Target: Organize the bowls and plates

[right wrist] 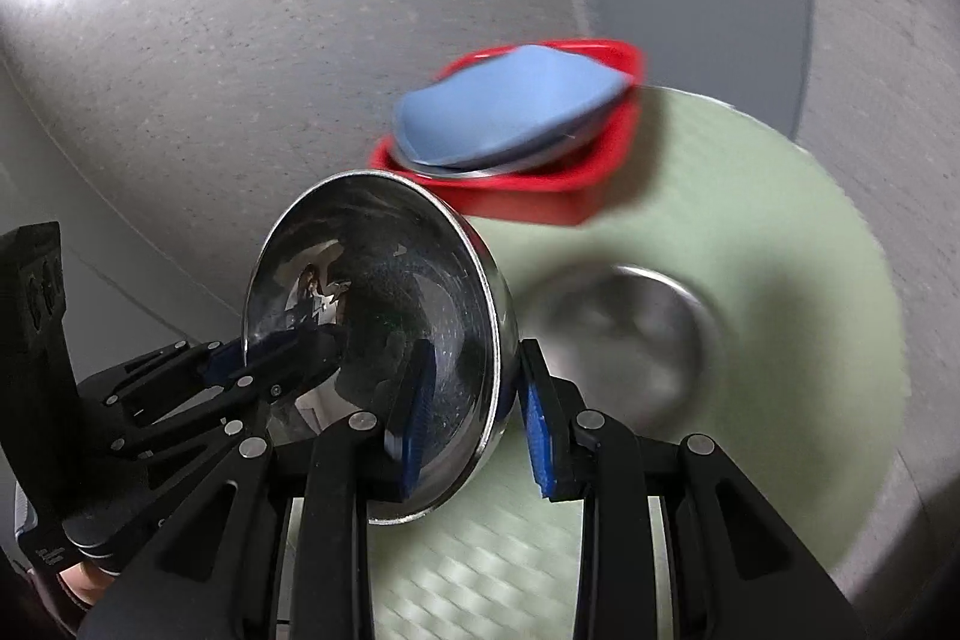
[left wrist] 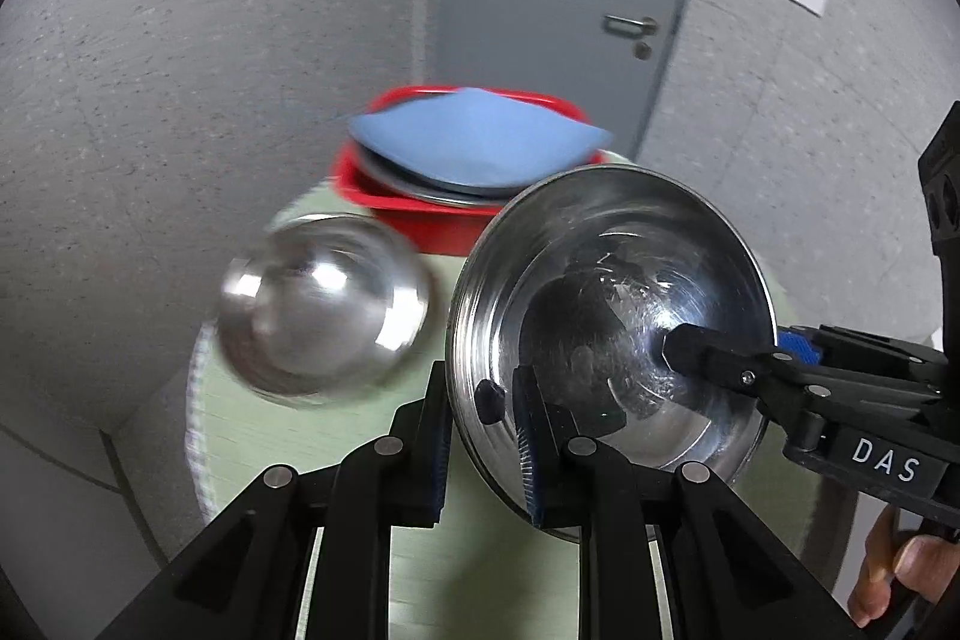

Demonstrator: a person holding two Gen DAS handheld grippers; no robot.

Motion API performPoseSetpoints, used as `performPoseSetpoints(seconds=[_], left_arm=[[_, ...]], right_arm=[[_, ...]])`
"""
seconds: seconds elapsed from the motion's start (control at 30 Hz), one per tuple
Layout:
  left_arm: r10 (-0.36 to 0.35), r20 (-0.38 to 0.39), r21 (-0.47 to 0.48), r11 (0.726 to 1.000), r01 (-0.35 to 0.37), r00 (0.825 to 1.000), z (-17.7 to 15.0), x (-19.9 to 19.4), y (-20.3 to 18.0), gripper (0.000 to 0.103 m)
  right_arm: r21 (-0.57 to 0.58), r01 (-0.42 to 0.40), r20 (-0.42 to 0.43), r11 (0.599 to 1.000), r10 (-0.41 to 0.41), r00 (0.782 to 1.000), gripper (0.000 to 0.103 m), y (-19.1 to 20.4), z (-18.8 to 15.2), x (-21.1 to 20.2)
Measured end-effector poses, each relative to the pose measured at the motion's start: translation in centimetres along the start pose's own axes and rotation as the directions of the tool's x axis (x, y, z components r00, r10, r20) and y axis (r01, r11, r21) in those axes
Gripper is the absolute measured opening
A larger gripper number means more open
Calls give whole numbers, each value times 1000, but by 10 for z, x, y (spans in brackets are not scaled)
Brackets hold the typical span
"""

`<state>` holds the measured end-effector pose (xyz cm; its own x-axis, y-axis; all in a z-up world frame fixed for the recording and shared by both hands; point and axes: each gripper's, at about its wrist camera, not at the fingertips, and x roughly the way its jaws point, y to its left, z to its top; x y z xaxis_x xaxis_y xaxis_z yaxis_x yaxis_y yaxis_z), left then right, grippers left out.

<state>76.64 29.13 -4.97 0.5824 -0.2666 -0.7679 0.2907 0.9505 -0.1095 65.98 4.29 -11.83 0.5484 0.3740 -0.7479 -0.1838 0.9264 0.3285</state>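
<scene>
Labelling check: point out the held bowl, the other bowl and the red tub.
held bowl [left wrist: 606, 304], left wrist view, inner wall
other bowl [left wrist: 318, 310], left wrist view, inside centre
red tub [right wrist: 522, 202], right wrist view, front wall

Round table [left wrist: 336, 436] with pale green woven cloth — a red tub [left wrist: 420, 214] sits at its far edge, a steel bowl [left wrist: 318, 316] rests open side up on the cloth just in front of the tub, blurred — not touching it.
</scene>
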Motion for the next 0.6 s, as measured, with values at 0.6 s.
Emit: performPoseSetpoints(seconds=[0.6], left_arm=[[46, -125, -16, 999, -48, 991, 53, 68, 121, 16]], right_arm=[[-57, 80, -115, 995, -86, 990, 28, 89, 48, 128]])
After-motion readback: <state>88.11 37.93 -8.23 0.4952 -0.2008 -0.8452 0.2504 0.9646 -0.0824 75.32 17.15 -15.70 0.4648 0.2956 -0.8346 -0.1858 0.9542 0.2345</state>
